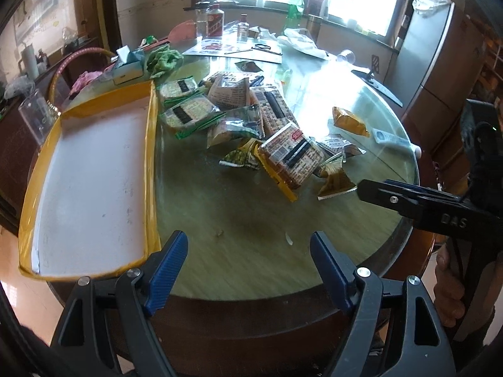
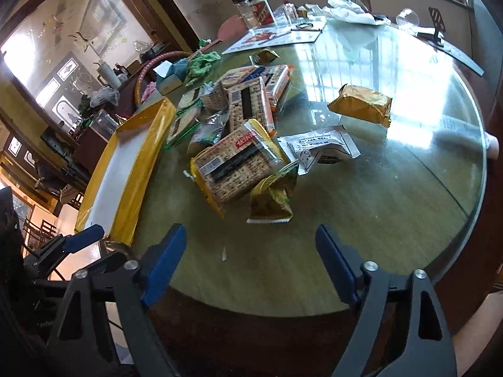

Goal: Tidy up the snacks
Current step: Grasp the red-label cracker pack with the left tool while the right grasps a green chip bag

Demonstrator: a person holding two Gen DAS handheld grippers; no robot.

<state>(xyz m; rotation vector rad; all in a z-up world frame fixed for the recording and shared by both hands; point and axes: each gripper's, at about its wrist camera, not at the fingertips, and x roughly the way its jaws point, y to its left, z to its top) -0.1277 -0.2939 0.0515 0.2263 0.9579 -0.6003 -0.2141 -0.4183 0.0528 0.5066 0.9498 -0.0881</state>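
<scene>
Yellow-edged tray (image 1: 94,172) is seen ahead-left of the left gripper (image 1: 248,270); snack packets (image 1: 251,125) are piled straight ahead of the right gripper (image 2: 250,260). Both are held wide open, nothing gripped.

Snack pile (image 1: 251,119) overlapping, lower packets hidden; wrapper print illegible

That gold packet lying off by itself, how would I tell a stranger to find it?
Start at the round glass-topped table and find the snack pile beside the yellow-rimmed tray. Look right of the pile, toward the window glare: the gold packet lies alone, plain shiny foil, touching no other snack.
</scene>
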